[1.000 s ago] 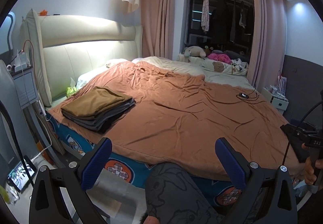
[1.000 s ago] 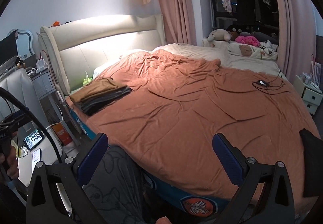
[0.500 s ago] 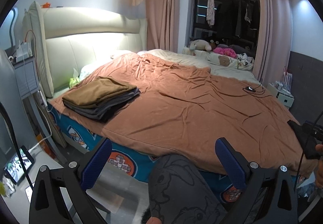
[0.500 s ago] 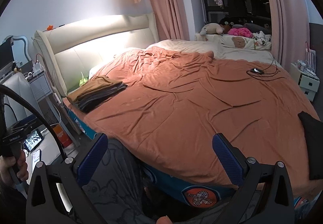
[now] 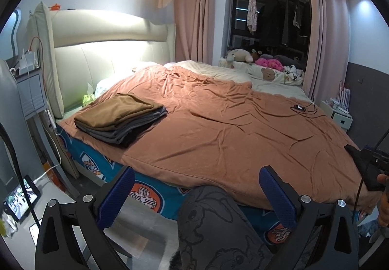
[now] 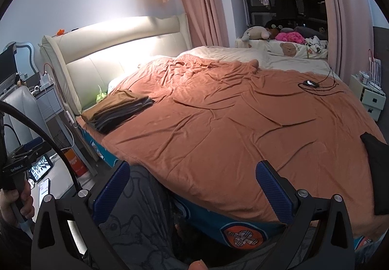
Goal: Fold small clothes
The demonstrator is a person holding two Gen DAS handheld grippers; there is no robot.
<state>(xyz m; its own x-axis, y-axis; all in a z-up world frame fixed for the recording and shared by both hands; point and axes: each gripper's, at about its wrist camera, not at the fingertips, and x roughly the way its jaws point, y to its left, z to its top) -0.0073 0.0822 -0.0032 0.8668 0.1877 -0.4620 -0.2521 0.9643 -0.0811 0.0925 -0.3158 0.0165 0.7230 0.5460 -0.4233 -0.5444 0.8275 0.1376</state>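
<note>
A stack of folded clothes (image 5: 119, 119), brown on top and grey beneath, rests on the bed's near left corner; in the right wrist view the stack (image 6: 116, 109) lies far to the left. A dark garment (image 6: 374, 172) lies flat at the bed's right edge, and it shows at the far right of the left wrist view as the dark garment (image 5: 362, 167). My left gripper (image 5: 197, 192) hangs open in front of the bed, holding nothing. My right gripper (image 6: 192, 187) is also open and empty, above the bed's near edge.
An orange-brown blanket (image 5: 231, 129) covers the bed (image 6: 109, 160). A small device with a black cable (image 6: 311, 84) lies far right on it. A person's grey patterned trouser leg (image 5: 218, 226) fills the foreground. A nightstand (image 5: 31, 92) stands left, a white one (image 6: 372, 99) right; a phone (image 5: 19, 197) lies on the floor.
Both grippers have tilted and shifted slightly, so the bed sits a little differently in each view. The clothes and dark garment have not moved. Both grippers stay open.
</note>
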